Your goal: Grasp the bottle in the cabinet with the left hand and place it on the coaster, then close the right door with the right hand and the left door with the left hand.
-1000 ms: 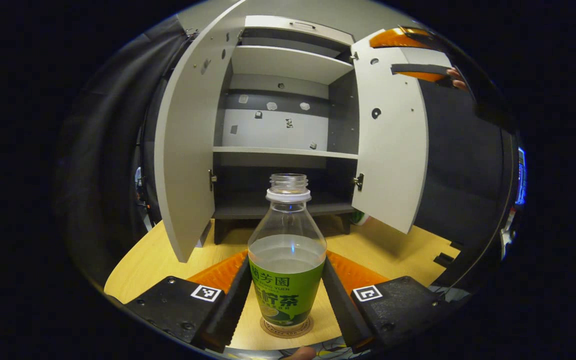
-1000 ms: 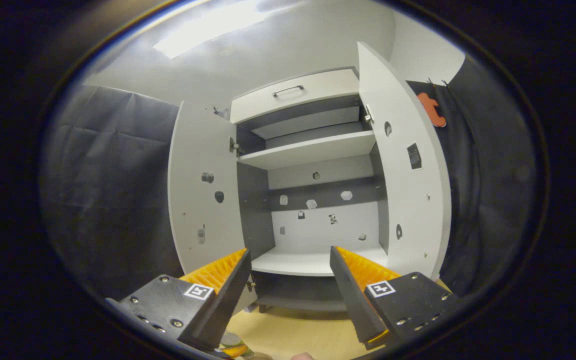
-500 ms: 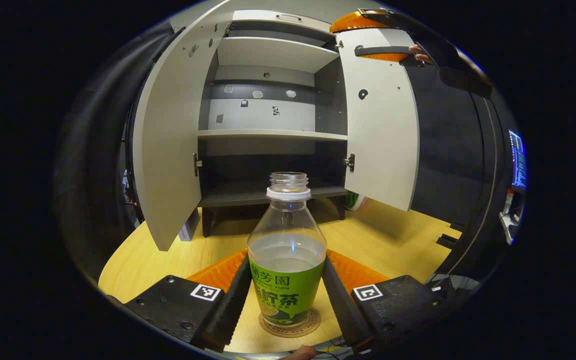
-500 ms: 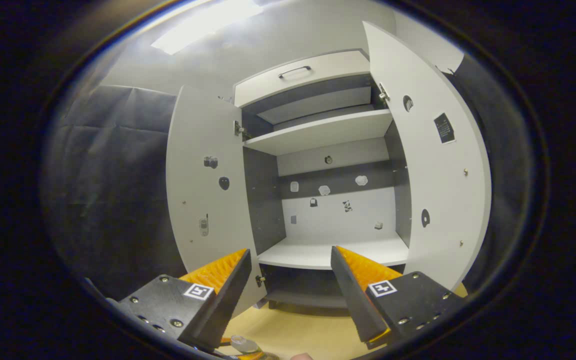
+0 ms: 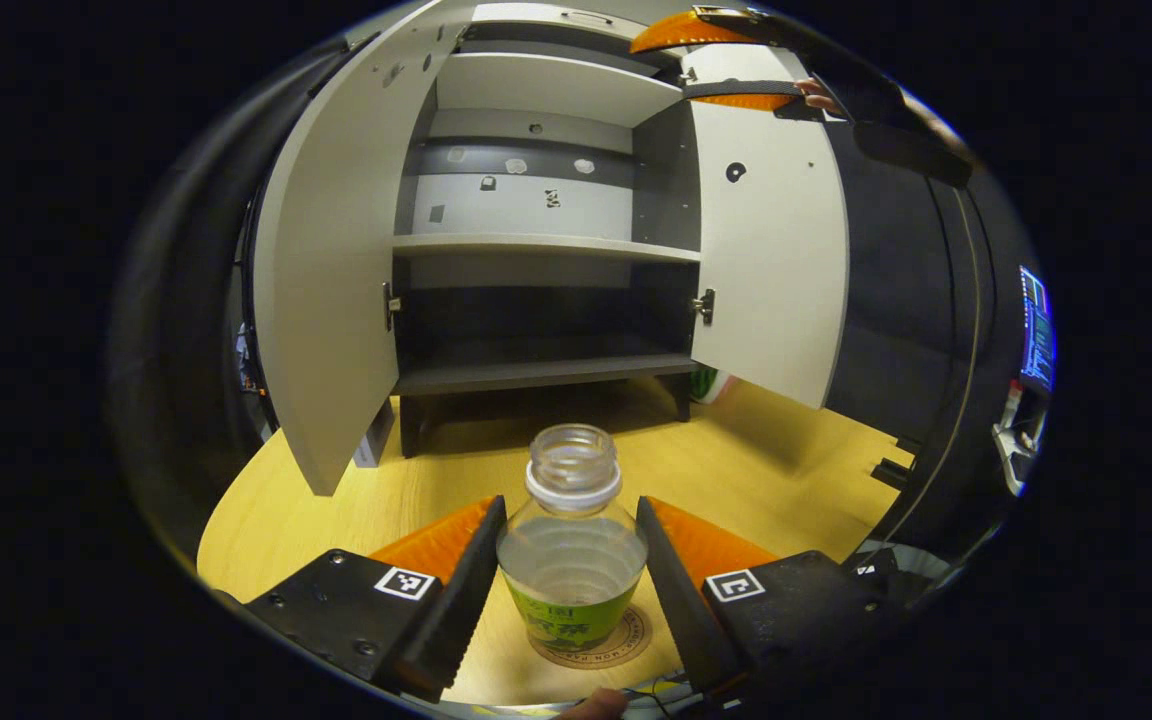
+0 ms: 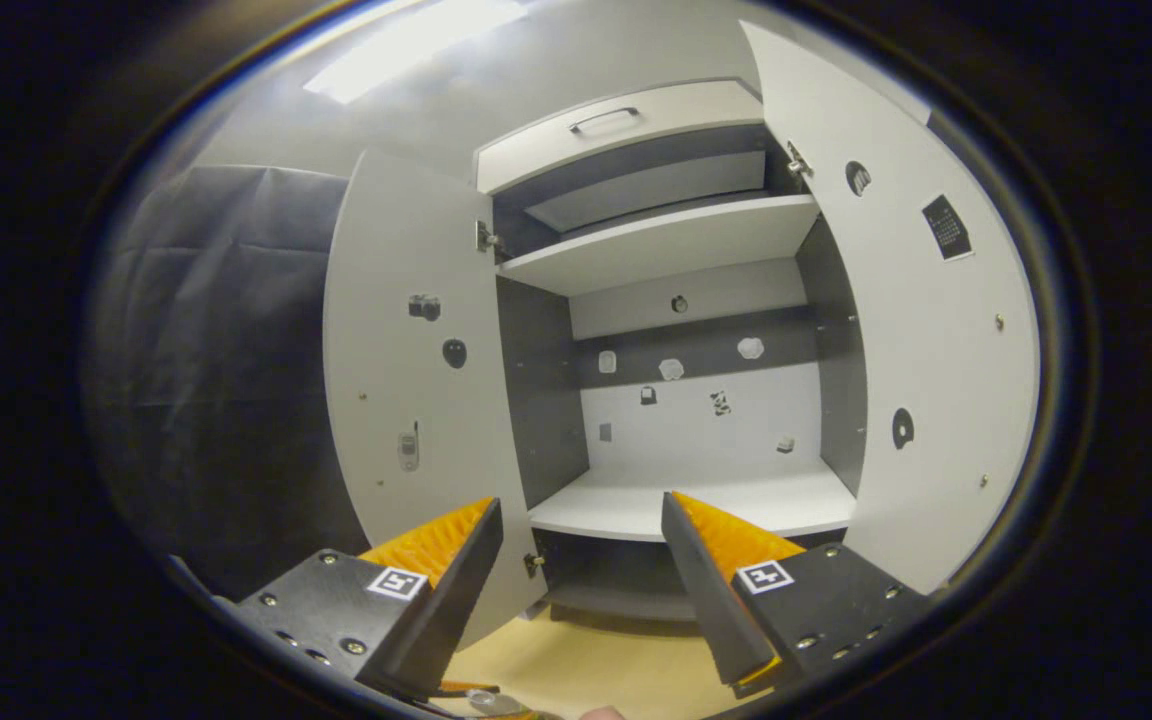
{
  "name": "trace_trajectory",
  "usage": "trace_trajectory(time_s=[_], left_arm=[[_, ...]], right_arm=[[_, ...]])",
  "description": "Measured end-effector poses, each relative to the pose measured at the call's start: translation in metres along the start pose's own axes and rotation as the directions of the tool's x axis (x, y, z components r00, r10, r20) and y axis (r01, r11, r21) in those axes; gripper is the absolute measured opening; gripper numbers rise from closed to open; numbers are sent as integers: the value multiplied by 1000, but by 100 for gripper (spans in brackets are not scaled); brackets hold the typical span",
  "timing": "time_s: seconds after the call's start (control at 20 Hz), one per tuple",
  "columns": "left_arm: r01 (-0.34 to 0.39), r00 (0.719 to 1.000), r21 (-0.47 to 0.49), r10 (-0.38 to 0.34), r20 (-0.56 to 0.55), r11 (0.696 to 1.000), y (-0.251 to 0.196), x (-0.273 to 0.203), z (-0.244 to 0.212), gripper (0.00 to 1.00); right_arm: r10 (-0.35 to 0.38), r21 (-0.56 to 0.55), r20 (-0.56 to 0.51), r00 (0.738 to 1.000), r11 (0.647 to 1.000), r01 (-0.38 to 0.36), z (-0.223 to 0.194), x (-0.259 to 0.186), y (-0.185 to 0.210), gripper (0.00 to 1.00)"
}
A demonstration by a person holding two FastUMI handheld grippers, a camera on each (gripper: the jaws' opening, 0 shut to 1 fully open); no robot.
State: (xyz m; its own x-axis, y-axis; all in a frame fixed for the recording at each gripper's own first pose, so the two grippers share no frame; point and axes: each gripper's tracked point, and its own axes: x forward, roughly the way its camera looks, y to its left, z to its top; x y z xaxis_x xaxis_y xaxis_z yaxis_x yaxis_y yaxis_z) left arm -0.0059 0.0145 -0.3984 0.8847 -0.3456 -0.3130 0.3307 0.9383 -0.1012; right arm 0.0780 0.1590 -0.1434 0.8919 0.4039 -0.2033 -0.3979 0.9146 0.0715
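Uncapped bottle (image 5: 572, 545) upright on coaster (image 5: 626, 643), mouth up, between spread left fingers (image 5: 471, 565), right fingers (image 6: 706, 580) wide, empty

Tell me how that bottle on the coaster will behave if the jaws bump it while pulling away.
The bottle has no cap and looks partly full of liquid, so a tip would likely spill. It is tall on a narrow base on the coaster, so a knock near the neck may topple it. The thin clear plastic probably flexes.

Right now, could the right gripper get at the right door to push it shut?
Probably yes. The right gripper is open and holds nothing, and the right door stands open close on its right, with nothing between them. It would likely need to swing round to the door's outer face.
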Motion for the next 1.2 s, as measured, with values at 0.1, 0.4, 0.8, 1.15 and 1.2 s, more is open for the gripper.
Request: trace_trajectory(time_s=[0.1,0.4,0.8,1.15,1.2], left_arm=[[5,1000,5,-5,-2,1000,-2,-3,8,83],[57,998,-1,-57,15,998,-17,-21,55,85],[-3,985,58,-7,174,998,-28,-51,186,98],[-94,984,129,72,162,987,-34,-70,252,98],[-115,982,115,95,165,987,-33,-73,261,98]], right_arm=[[-8,-6,3,1000,1000,8,0,-4,-3,96],[-29,-17,24,999,999,29,5,-33,-14,97],[-99,-17,90,991,995,101,37,-93,-50,93],[-211,-69,94,973,974,218,41,-156,-112,93],[-226,-73,102,969,969,234,45,-165,-124,93]])
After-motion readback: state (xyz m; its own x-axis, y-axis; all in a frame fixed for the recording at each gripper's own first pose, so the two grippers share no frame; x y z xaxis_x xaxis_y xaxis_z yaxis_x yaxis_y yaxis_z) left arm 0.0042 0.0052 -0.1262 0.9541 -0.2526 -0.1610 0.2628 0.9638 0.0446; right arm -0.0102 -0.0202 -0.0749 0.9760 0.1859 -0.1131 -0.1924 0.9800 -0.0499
